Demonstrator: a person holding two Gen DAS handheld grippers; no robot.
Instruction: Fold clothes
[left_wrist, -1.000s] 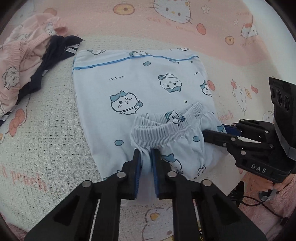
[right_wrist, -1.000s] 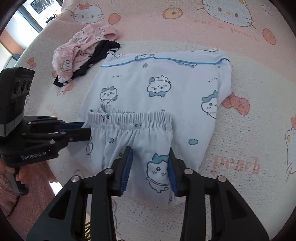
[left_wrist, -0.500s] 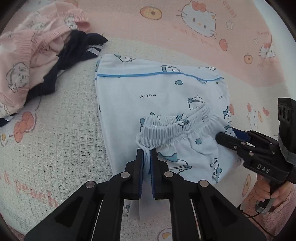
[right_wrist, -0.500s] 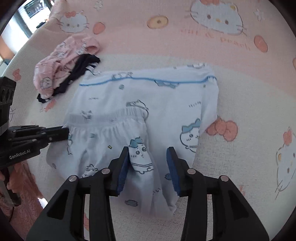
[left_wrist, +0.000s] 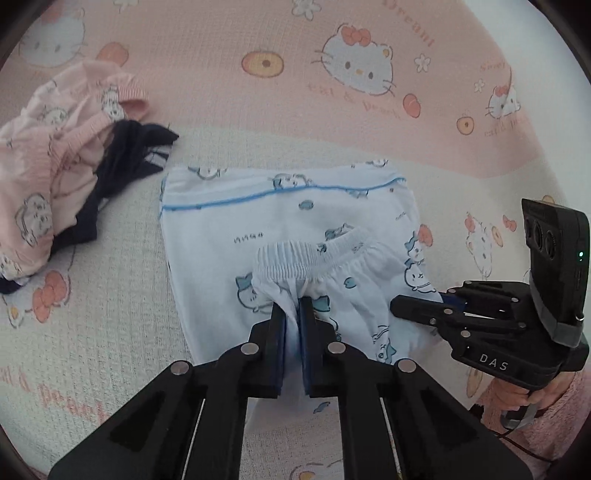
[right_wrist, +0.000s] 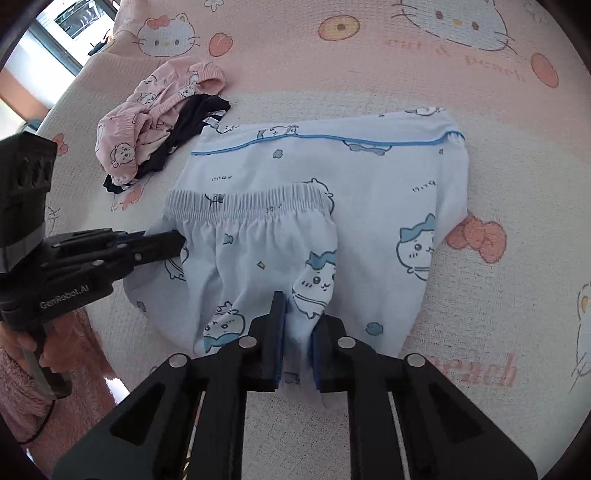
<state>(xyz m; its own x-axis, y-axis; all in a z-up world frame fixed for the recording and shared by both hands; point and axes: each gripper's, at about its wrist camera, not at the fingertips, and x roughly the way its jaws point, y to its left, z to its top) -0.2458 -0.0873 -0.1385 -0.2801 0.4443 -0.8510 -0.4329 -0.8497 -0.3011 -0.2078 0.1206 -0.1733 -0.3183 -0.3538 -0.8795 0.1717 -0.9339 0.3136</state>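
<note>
I have both claws clamped on the blue shorts (right_wrist: 258, 258). The left claw (left_wrist: 291, 314) pinches fabric just below the waistband (left_wrist: 314, 254); the right claw (right_wrist: 299, 325) pinches the lower leg edge, cloth bunched between its pads. The shorts lie ahead of both claws, on top of the blue shirt (right_wrist: 369, 173). The pink-and-navy pile (left_wrist: 62, 177) lies far left of my left claw.

A second ago my right claw stood open around the fabric; now it grips it. The waistband has shifted across the shirt.

Readable: "DAS" on the right claw body, "GenRobot.AI" on the left, "peach" on the bedspread (right_wrist: 517, 92).
</note>
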